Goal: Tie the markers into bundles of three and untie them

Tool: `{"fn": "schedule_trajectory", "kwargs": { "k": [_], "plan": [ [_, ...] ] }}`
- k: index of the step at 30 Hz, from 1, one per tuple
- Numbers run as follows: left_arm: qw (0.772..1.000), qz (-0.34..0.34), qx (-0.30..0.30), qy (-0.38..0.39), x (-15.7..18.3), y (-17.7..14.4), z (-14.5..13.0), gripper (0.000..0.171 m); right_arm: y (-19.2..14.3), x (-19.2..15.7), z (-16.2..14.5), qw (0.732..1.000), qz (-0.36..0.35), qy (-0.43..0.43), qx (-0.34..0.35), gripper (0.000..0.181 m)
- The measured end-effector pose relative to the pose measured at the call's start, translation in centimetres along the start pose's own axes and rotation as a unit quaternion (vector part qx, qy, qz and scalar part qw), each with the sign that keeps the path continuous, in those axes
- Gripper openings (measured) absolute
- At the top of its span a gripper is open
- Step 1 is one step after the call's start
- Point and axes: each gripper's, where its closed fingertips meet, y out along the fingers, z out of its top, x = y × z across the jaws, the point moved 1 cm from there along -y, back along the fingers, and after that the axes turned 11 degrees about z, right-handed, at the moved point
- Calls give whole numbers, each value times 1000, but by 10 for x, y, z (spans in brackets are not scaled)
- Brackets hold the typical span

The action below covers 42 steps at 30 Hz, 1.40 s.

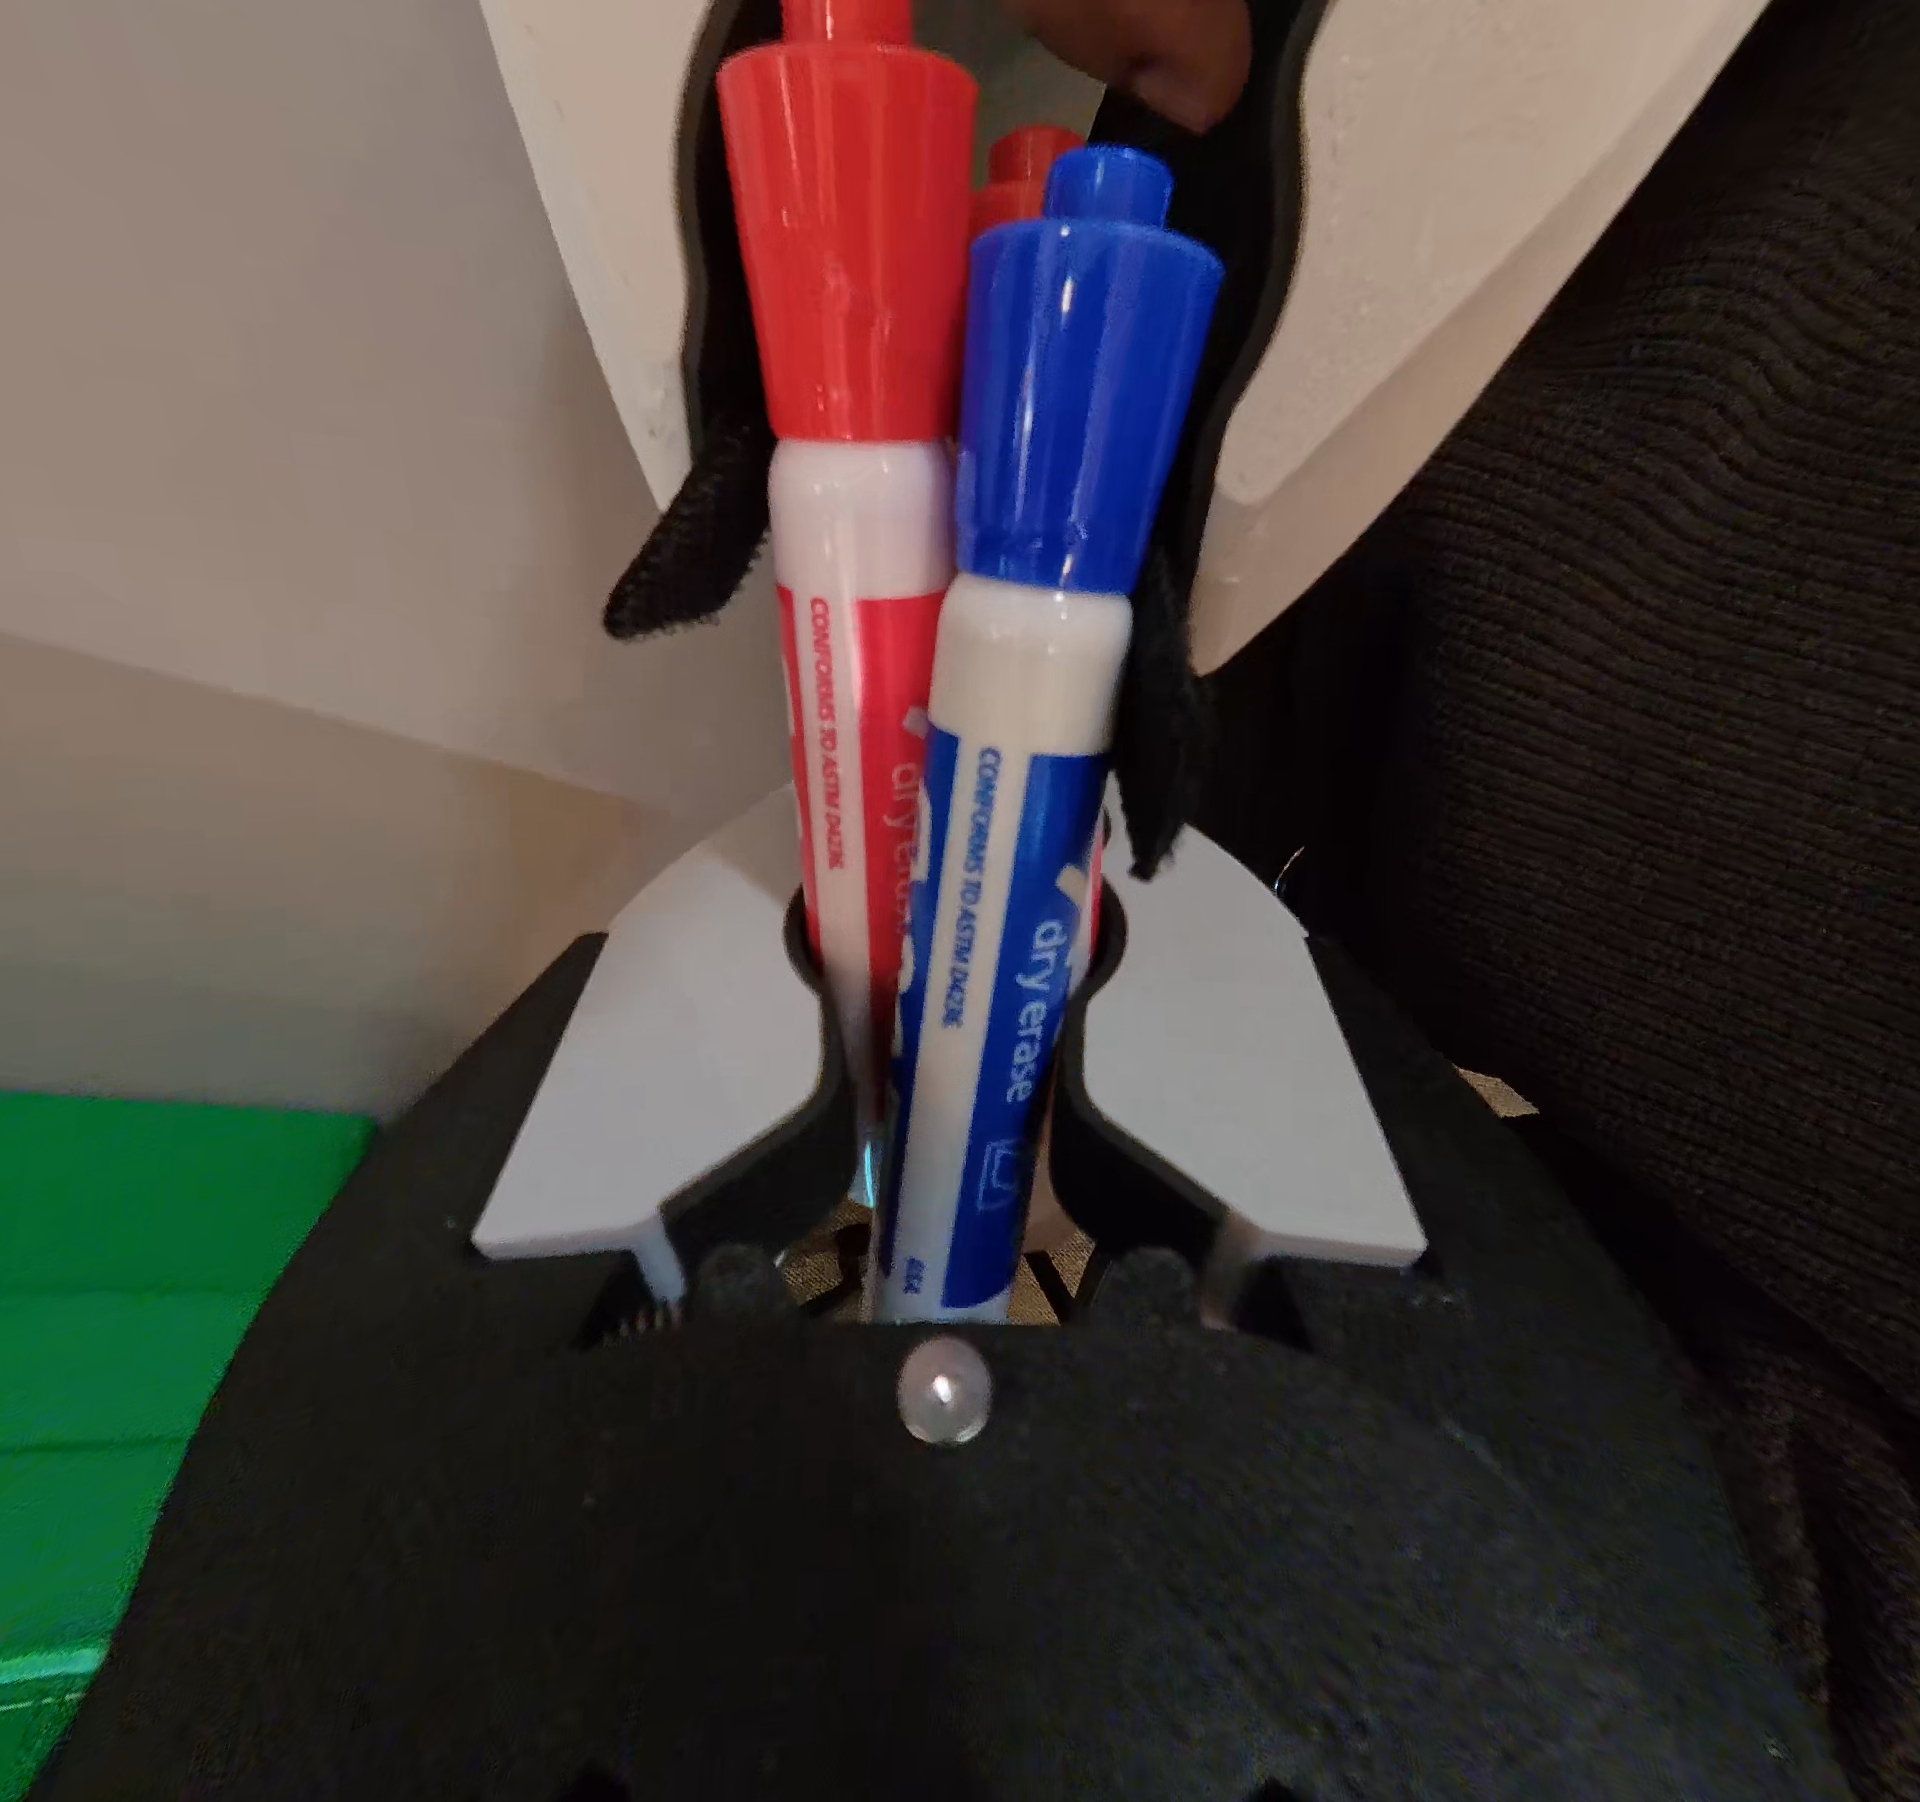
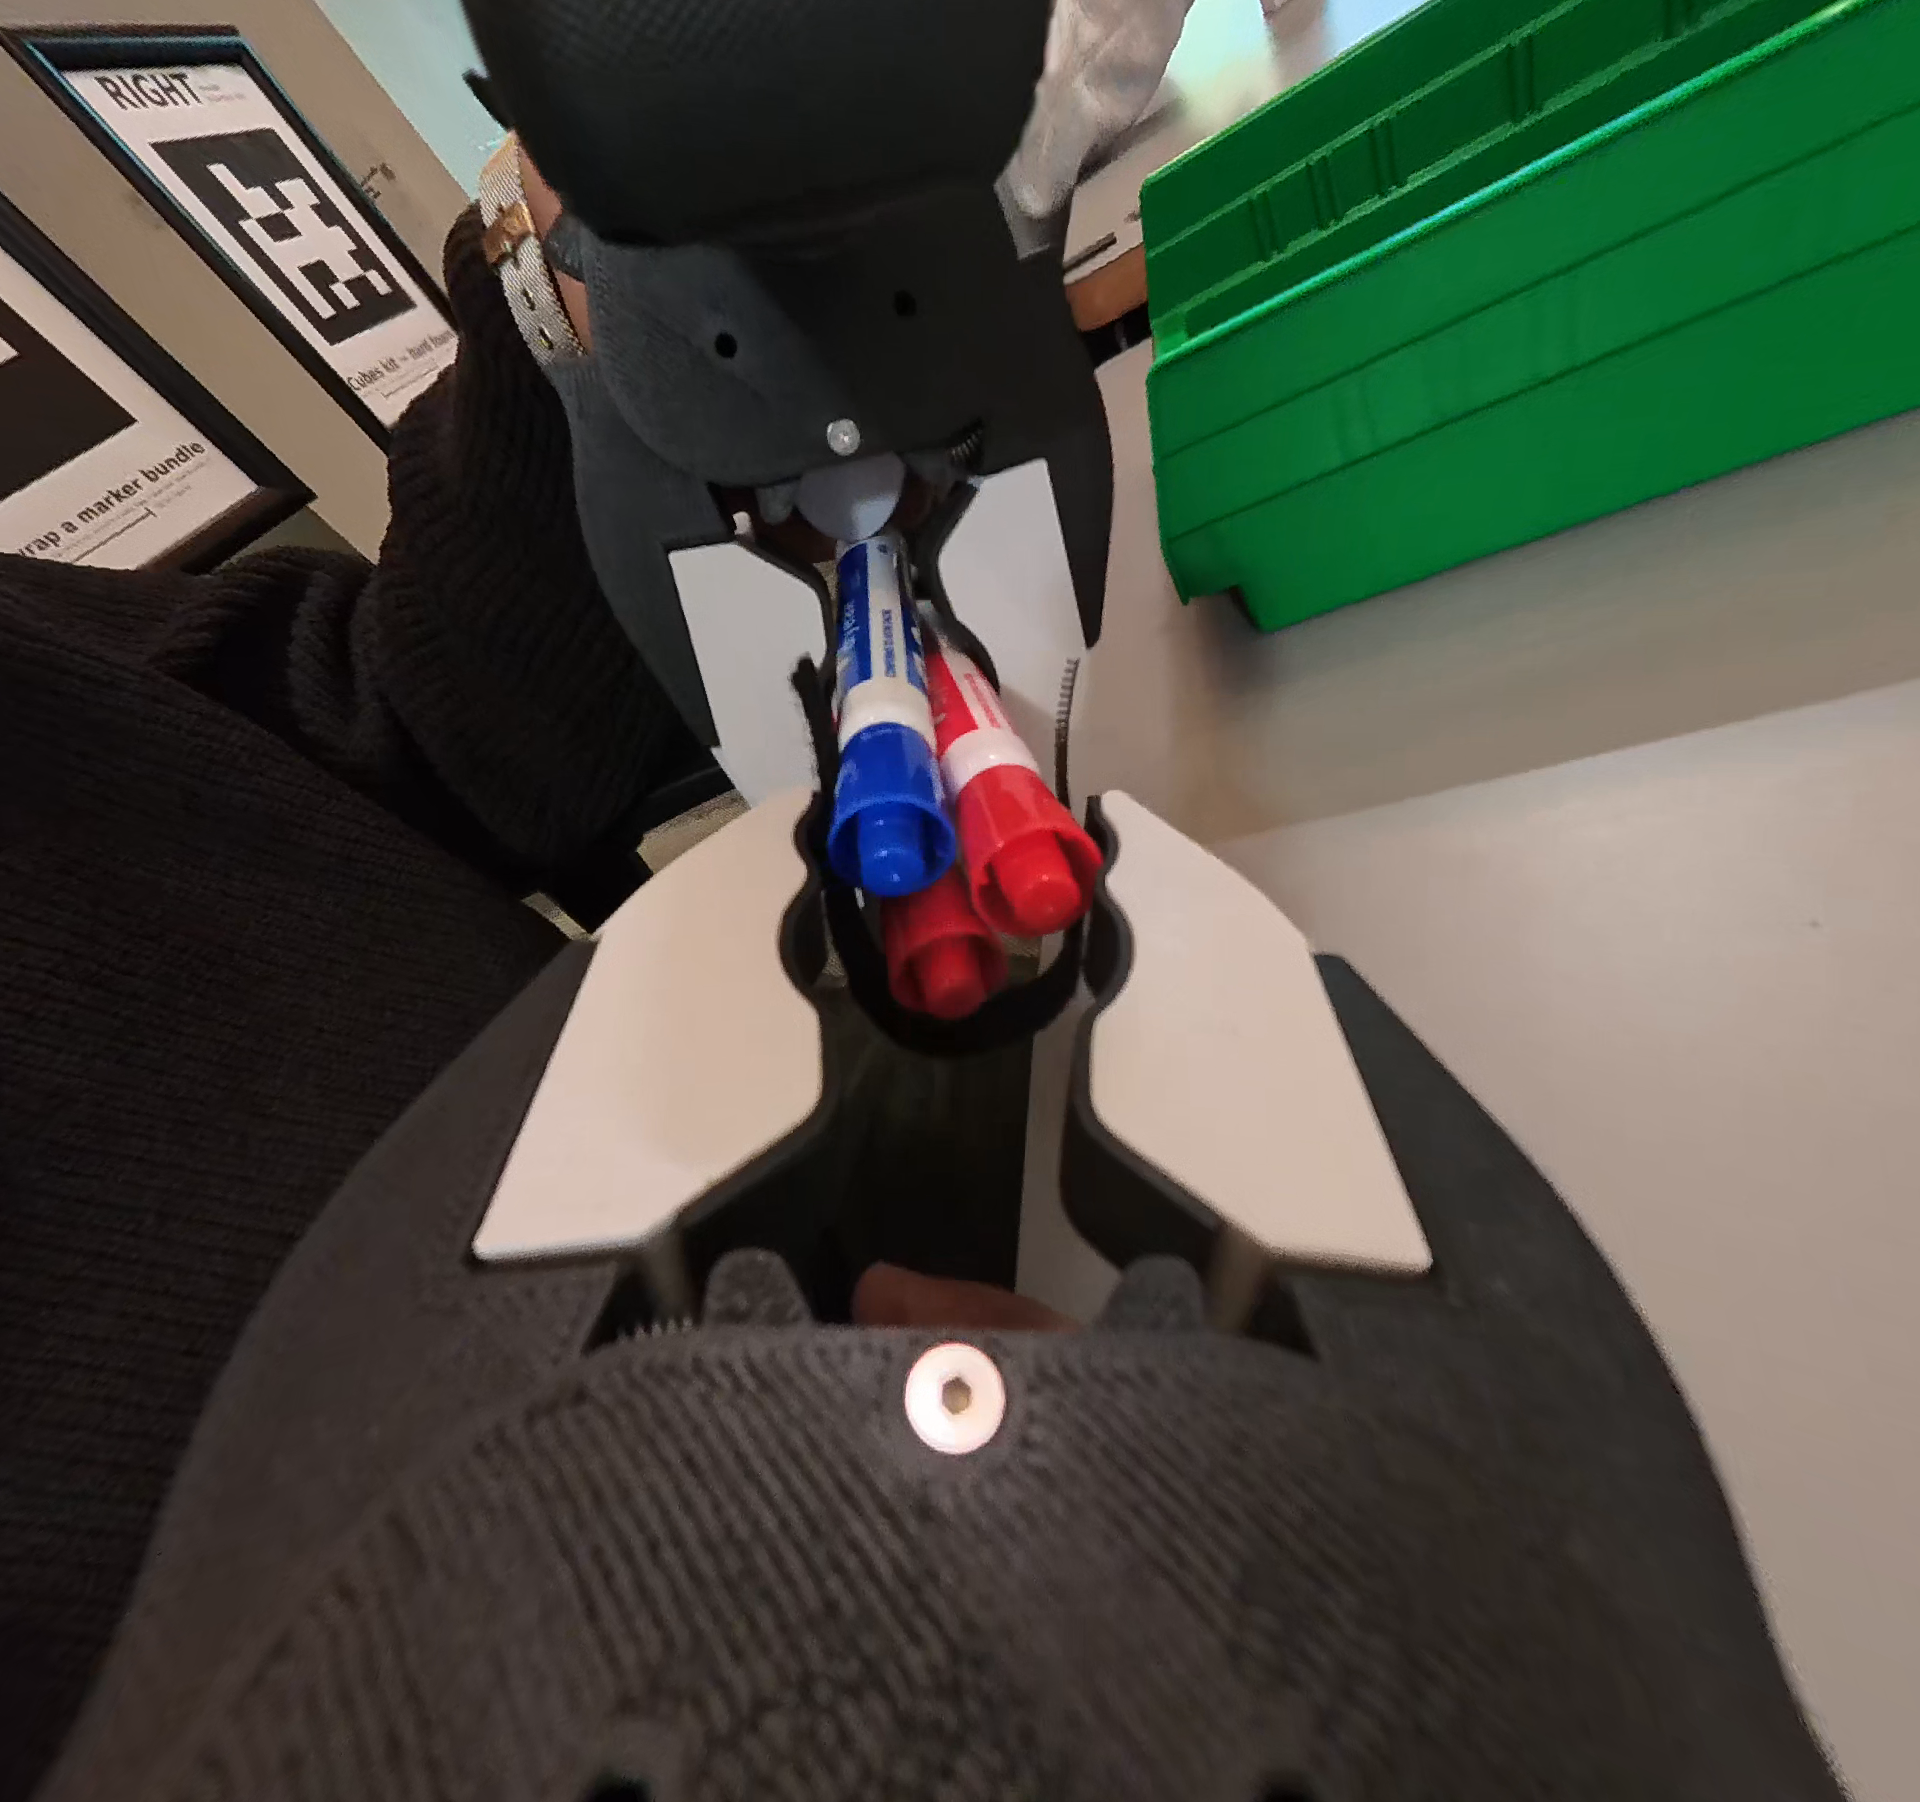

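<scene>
- A bundle of three dry-erase markers, one blue marker [image 1: 1049, 713] and two red markers [image 1: 852, 381], smooth white plastic barrels with glossy stepped caps, sat lengthwise between the two tools, off the worktop.
- The left tongs [image 1: 951, 931] were pressed onto the barrels near their butt ends, white flat fingers [image 1: 675, 1014] with black wavy inner edges pinching the bundle.
- A black fuzzy strap [image 1: 686, 557], like hook-and-loop tape, lay beside the bundle where barrels met caps, one end flaring out left, another piece hanging at the right.
- The right tongs [image 2: 951, 905] stood spread around the cap ends; the strap [image 2: 966, 1030] looped under the caps between their fingers. Whether they touched the caps could not be told.
- A bare fingertip [image 1: 1153, 27] showed beyond the caps.
- A black ribbed knit sleeve [image 2: 260, 817] filled the left of the right wrist view.
- Green ridged plastic bins [image 2: 1558, 298] rested on the pale smooth worktop [image 2: 1558, 921].
- Black-framed printed signs [image 2: 260, 214] leaned behind the sleeve.
</scene>
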Motion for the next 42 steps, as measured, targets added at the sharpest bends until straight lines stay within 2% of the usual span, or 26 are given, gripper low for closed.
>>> {"fn": "schedule_trajectory", "kwargs": {
  "k": [10,18,27,31,37,42],
  "plan": [
    [1000,8,-24,-12,-4,5,-5,43,1,7,-9,1000,-3,26,10,48],
    [999,8,-34,-17,-6,9,-8,43,-3,14,-20,994,-63,-43,-73,52],
    [998,4,-57,-10,-3,20,-6,43,-4,17,-33,990,-69,-34,-116,53],
    [999,-2,-55,-3,0,22,-3,43,-1,14,-29,995,-52,-26,-83,54],
    [999,-6,-42,-4,0,20,-1,44,-3,12,-15,1000,-4,15,7,48],
    [998,-5,-56,1,2,25,-2,41,0,14,-17,1000,-8,14,2,49]
  ]
}}
